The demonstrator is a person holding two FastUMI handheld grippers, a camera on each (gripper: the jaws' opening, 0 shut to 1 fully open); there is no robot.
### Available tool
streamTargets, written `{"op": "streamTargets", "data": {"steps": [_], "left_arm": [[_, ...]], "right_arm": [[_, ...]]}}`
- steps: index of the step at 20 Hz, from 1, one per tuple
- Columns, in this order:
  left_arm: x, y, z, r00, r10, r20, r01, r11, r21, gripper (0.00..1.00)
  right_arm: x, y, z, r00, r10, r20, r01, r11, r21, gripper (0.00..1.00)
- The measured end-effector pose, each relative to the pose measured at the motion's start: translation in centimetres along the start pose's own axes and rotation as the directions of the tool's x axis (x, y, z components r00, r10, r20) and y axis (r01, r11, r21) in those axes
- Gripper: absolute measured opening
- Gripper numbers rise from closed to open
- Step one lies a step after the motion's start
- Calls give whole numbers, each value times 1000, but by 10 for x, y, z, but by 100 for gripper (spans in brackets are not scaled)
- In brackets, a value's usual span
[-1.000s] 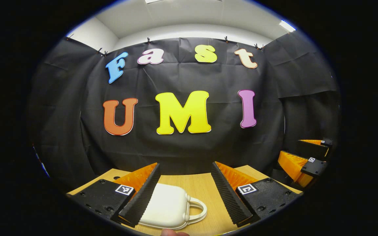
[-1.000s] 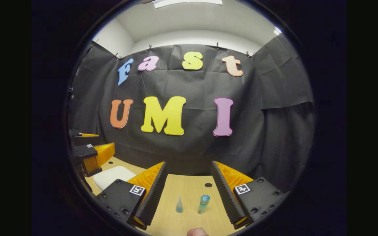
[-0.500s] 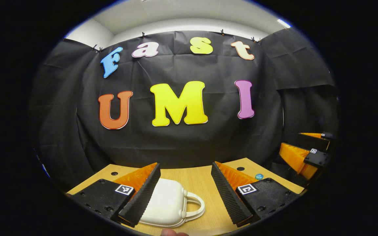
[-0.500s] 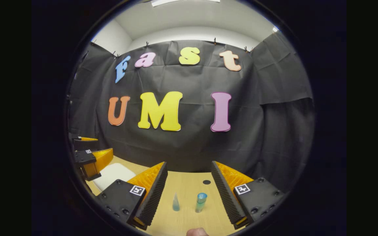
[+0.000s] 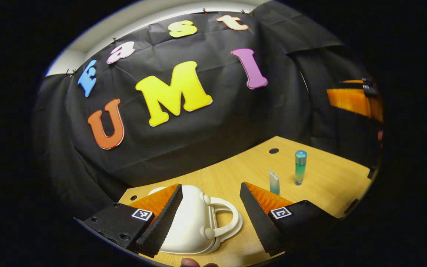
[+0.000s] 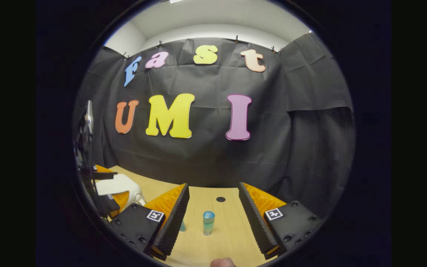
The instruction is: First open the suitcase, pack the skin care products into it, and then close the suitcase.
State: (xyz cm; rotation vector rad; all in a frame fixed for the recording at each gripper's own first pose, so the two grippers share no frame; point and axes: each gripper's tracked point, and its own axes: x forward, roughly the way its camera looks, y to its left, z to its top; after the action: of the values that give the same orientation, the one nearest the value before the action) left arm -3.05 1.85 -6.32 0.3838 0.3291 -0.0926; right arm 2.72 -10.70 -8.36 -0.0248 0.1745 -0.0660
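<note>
Left gripper view: the white suitcase (image 5: 193, 222) lies shut on the wooden bench (image 5: 324, 181), its handle (image 5: 226, 218) turned toward the gap between the fingers of the left hand-held gripper (image 5: 209, 218), which are spread wide and hover above it, the left one crossing over the case's near side; whether it touches the shell cannot be told. Farther right on the bench stand two skin care products, well apart from the suitcase: a small pale tube (image 5: 274, 182) and, just beside it, a taller blue-green bottle (image 5: 300, 167), both upright. A dark round hole (image 5: 273, 151) marks the bench behind them. In the right gripper view the bottle (image 6: 208, 223) stands between the spread fingers of the right hand-held gripper (image 6: 213, 218), touched by neither, with the tube (image 6: 182, 226) partly hidden behind the left finger. The suitcase (image 6: 119, 184) sits at the far left there, with the left hand-held gripper (image 6: 106, 189) over it.
</note>
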Motion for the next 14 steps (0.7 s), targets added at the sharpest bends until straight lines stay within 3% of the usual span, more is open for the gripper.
{"op": "streamTargets", "data": {"steps": [4,7,14], "left_arm": [[-1,4,-24,991,-12,-134,29,991,132,99],[8,13,-42,979,27,-203,20,974,226,99],[38,5,-91,937,55,-346,64,944,323,92]], "right_arm": [[3,-22,-23,999,-12,-53,11,1000,-14,78],[8,-35,-31,997,-16,-69,16,1000,-3,80],[21,-61,-44,997,-2,-77,2,1000,-11,80]]}}
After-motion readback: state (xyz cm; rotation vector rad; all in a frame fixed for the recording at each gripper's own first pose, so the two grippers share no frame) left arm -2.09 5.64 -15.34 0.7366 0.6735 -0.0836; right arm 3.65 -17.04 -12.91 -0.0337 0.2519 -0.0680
